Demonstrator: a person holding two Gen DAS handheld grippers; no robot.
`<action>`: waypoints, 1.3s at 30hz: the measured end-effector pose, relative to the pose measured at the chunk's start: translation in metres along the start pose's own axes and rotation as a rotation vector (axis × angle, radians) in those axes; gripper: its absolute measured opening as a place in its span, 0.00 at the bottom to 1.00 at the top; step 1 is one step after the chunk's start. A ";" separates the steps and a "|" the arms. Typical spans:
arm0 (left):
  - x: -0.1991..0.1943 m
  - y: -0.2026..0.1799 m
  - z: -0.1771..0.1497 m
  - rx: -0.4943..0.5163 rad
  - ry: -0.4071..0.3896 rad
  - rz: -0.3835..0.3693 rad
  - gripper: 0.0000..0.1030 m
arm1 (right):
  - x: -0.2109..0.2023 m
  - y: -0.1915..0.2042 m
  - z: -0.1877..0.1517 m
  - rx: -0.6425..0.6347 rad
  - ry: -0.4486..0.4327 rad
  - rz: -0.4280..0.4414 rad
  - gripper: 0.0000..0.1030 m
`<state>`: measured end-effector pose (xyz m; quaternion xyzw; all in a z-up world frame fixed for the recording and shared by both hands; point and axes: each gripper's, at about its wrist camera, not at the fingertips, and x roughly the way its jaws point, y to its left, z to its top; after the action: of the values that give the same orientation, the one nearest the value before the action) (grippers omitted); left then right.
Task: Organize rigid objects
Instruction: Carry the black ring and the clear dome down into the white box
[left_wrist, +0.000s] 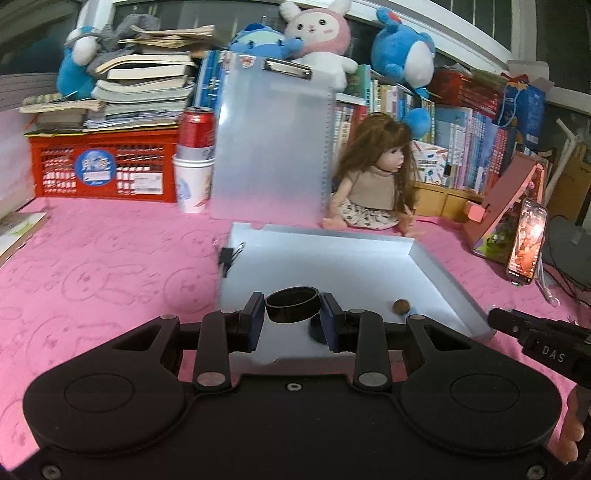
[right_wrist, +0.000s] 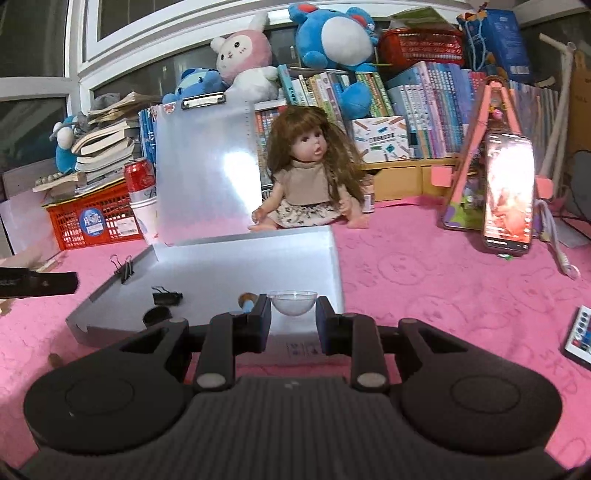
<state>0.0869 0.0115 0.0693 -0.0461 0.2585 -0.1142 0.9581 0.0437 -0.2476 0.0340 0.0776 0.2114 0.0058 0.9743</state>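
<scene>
A grey open case (left_wrist: 436, 266) lies on the pink cloth, its clear lid (left_wrist: 269, 147) standing up behind it. My left gripper (left_wrist: 292, 314) is shut on a black ring (left_wrist: 291, 304) and holds it over the case's near part. A small brown ball (left_wrist: 401, 306) lies inside at the right, and a binder clip (left_wrist: 227, 256) sits on the left wall. My right gripper (right_wrist: 292, 314) is shut on a clear plastic dome (right_wrist: 292, 302) above the case (right_wrist: 325, 254). Inside lie a binder clip (right_wrist: 167, 296), a black round piece (right_wrist: 157, 315) and a brown-and-blue item (right_wrist: 246, 300). Another clip (right_wrist: 124, 271) is on the left wall.
A doll (left_wrist: 376, 184) sits behind the case. A red can in paper cups (left_wrist: 194, 162), a red crate (left_wrist: 103, 166) with books and plush toys line the back. A lit phone (right_wrist: 508, 192) leans on a pink stand at right. A remote (right_wrist: 580, 338) lies at far right.
</scene>
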 end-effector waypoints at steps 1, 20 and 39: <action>0.004 -0.002 0.003 0.000 0.004 -0.007 0.30 | 0.002 0.001 0.002 0.002 0.001 0.005 0.29; 0.114 -0.014 0.053 -0.054 0.155 -0.046 0.30 | 0.091 -0.001 0.046 0.079 0.178 0.155 0.29; 0.159 -0.017 0.034 -0.024 0.226 0.023 0.31 | 0.147 0.015 0.044 0.044 0.315 0.158 0.30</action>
<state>0.2343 -0.0426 0.0239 -0.0413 0.3666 -0.1048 0.9235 0.1964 -0.2328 0.0154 0.1136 0.3548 0.0900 0.9237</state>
